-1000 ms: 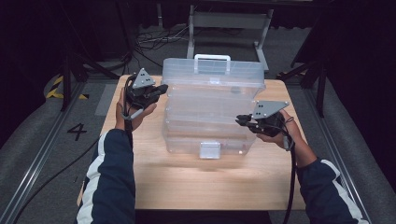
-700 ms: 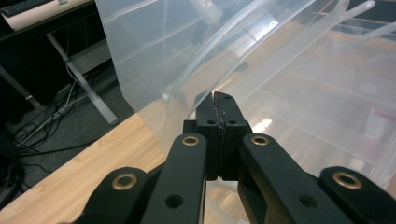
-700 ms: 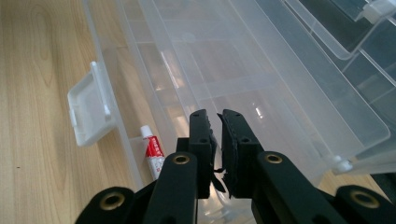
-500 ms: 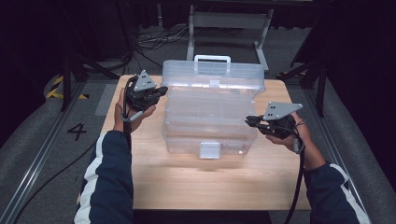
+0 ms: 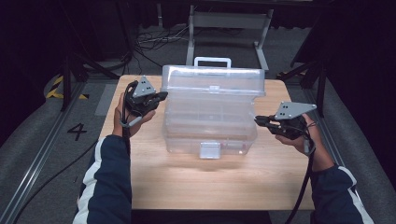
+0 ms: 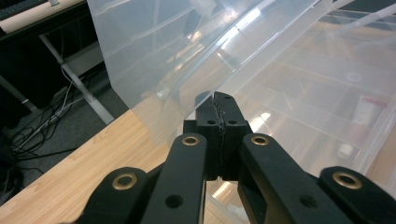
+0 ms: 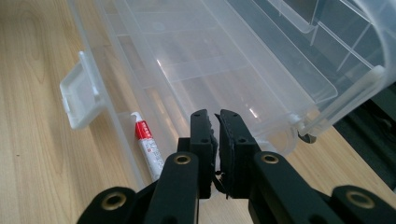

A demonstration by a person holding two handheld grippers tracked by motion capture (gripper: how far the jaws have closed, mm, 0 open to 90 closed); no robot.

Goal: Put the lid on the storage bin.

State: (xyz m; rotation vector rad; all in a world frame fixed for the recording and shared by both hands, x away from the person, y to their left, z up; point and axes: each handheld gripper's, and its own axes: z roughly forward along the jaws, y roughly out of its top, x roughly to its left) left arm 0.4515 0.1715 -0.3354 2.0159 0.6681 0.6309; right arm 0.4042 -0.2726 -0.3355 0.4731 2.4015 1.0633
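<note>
Already the clear toolbox (image 5: 210, 112) is standing open, lid up; both the left gripper (image 5: 161, 96) and right gripper (image 5: 258, 120) are hovering pressed together, empty, probably closing next.

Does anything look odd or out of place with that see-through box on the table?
Nothing looks damaged or spilled. The clear box sits on the table with its lid raised, and a small red-and-white tube lies inside on the bottom, near the front latch.
</note>
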